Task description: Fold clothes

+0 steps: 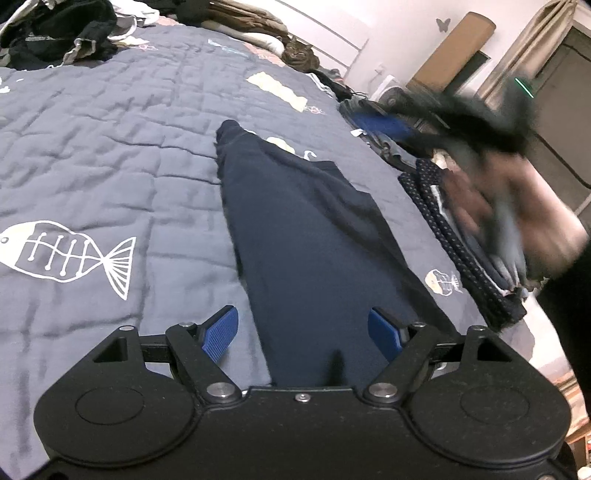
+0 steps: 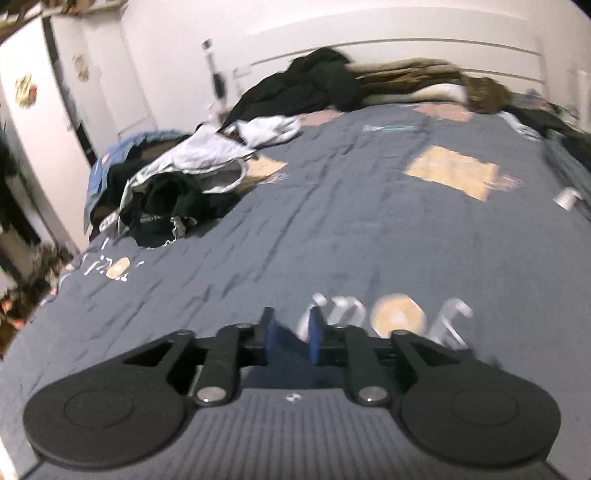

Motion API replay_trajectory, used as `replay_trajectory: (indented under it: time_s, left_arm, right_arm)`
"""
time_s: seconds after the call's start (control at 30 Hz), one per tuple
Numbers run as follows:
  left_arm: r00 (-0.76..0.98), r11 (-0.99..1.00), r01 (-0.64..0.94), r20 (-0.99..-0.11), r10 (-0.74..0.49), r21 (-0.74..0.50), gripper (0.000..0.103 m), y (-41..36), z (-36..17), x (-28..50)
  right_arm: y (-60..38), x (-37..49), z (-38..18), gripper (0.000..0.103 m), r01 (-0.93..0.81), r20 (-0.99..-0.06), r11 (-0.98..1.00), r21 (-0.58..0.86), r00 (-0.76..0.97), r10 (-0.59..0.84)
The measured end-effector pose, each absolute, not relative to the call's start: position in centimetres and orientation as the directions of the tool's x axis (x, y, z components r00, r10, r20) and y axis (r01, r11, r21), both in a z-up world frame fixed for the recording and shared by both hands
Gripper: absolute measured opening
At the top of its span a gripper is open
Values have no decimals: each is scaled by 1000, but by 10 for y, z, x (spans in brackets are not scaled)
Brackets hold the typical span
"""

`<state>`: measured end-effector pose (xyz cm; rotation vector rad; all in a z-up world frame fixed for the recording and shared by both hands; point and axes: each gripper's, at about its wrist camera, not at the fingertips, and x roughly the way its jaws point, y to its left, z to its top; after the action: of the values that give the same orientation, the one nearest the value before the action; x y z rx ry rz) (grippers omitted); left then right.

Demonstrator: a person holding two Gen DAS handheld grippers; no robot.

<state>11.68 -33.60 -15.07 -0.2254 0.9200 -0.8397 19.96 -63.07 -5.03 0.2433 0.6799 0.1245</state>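
A dark navy garment (image 1: 303, 236) lies folded lengthwise on the grey quilted bedspread (image 1: 110, 155), running away from me. My left gripper (image 1: 304, 332) is open, its blue pads (image 1: 219, 332) either side of the garment's near end, holding nothing. My right gripper (image 2: 291, 334) hovers over the bedspread (image 2: 369, 229); its blue pads (image 2: 314, 338) stand a narrow gap apart with nothing between them. In the left wrist view the right gripper (image 1: 491, 122) is a blurred dark shape above the folded stack at the right.
A stack of folded clothes (image 1: 461, 229) sits at the bed's right edge. An unfolded heap (image 2: 177, 184) lies at the far left of the bed, also showing in the left wrist view (image 1: 59, 33). A cat (image 1: 299, 55) lies by the headboard.
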Motion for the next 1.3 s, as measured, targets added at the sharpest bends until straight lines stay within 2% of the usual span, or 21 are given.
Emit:
replay_trajectory:
  time_s: [0.03, 0.17, 0.3, 0.43, 0.63, 0.77, 0.93, 1.0, 1.17, 1.2, 1.27, 1.3]
  left_arm:
    - [324, 672, 543, -612, -721, -504, 76, -336, -152, 116]
    - [328, 674, 555, -616, -716, -489, 76, -340, -156, 112]
    - [319, 676, 542, -621, -715, -499, 76, -343, -164, 108]
    - [305, 663, 504, -604, -736, -553, 76, -338, -168, 103]
    - [284, 654, 397, -591, -755, -644, 76, -330, -184, 97]
    - [262, 672, 382, -623, -737, -634, 76, -341, -196, 94]
    - [255, 666, 385, -620, -742, -638, 74, -351, -198, 89]
    - [266, 667, 374, -615, -743, -644, 64, -354, -201, 86]
    - [292, 675, 343, -609, -737, -653, 22, -359, -202, 81]
    - [290, 669, 341, -603, -743, -660, 18, -359, -200, 82]
    - [291, 670, 354, -604, -742, -653, 14, -362, -191, 82]
    - [289, 669, 367, -605, -742, -646, 14, -362, -184, 84]
  right_arm:
    - [-640, 177, -52, 36, 9, -604, 963, 268, 780, 161]
    - [-671, 83, -71, 45, 206, -631, 934, 294, 775, 28]
    - [-686, 6, -100, 48, 382, -649, 845, 375, 759, -56]
    - [-688, -39, -129, 49, 436, -676, 793, 426, 736, -41]
    - [-682, -60, -143, 50, 428, -696, 788, 442, 718, 0]
    - [-680, -65, -142, 50, 426, -706, 801, 421, 709, -6]
    - [-694, -73, -154, 53, 469, -715, 756, 457, 699, -2]
    - [-700, -72, -163, 55, 487, -725, 731, 477, 689, 15]
    - [-700, -64, -172, 55, 470, -704, 719, 512, 709, 38]
    - [-699, -63, -173, 53, 460, -697, 722, 517, 715, 43]
    - [-697, -61, -172, 17, 415, -670, 723, 553, 737, 90]
    - [-696, -61, -170, 17, 409, -661, 714, 568, 744, 100]
